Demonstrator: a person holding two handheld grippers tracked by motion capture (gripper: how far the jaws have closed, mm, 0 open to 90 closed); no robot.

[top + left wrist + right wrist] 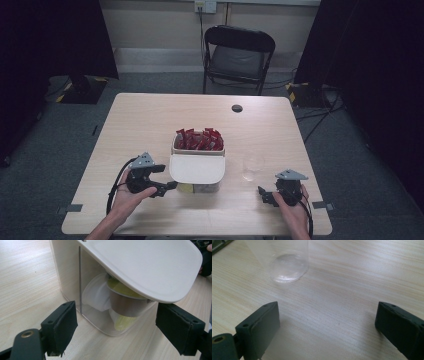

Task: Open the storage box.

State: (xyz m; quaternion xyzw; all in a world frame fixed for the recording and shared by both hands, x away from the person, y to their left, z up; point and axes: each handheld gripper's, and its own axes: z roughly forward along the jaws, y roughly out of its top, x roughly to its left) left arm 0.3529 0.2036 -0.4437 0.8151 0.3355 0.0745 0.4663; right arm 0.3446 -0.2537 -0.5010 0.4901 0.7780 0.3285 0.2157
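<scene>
While resting low on the pale wooden tabletop (150,120), spread wide apart and gripping nothing: left claw (167,187) at eight o'clock of the cream storage box (67,265), right claw (264,195) at five o'clock of the empty clear glass (252,167).

Seen at the box's twelve o'clock end, a packed row of red sachets (199,140); at its six o'clock end, under the tilted cream lid (150,265) and behind a clear wall, foil-sided capsules with yellow tops (127,305). Box near the tabletop's centre, glass just beside it at three o'clock.

Probably about to reach for the lid or the capsules beneath.

To do it well: come in level and slowly, centre the lid's edge between the pads before closing, lift without dragging the light box, and keep clear of the glass. Hold the right claw ready to steady the box.
</scene>
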